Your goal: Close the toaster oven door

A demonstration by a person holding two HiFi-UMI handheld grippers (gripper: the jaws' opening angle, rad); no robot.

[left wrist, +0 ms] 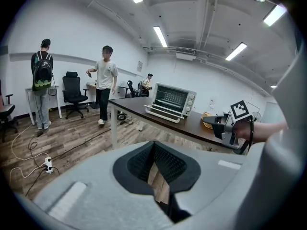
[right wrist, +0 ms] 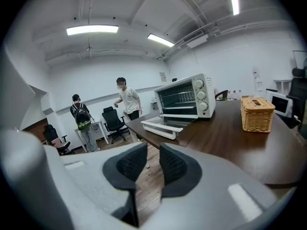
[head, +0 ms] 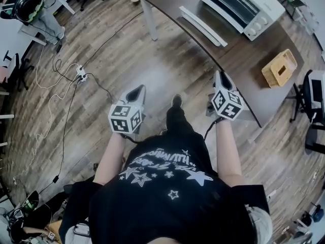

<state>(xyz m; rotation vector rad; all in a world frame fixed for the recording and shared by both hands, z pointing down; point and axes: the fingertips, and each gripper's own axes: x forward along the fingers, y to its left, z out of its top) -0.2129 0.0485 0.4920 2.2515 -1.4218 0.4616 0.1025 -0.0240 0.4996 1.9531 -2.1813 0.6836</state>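
Note:
The white toaster oven (head: 249,6) stands on the dark brown table (head: 244,60), its door (head: 203,25) folded down flat toward the table edge. In the right gripper view the oven (right wrist: 184,97) and its lowered door (right wrist: 158,127) lie ahead, some way off. My right gripper (head: 222,78) hovers at the table's near edge, open with nothing between its pads (right wrist: 153,150). My left gripper (head: 138,90) hangs over the floor left of the table. Its tips meet (left wrist: 154,145) and it holds nothing. The oven (left wrist: 172,99) shows far ahead in its view.
A wicker basket (head: 279,67) sits on the table right of the oven. Cables and a power strip (head: 80,74) lie on the wood floor at left. Two people (left wrist: 103,83) stand by office chairs (left wrist: 73,92) at the back. A table leg (head: 150,22) stands ahead.

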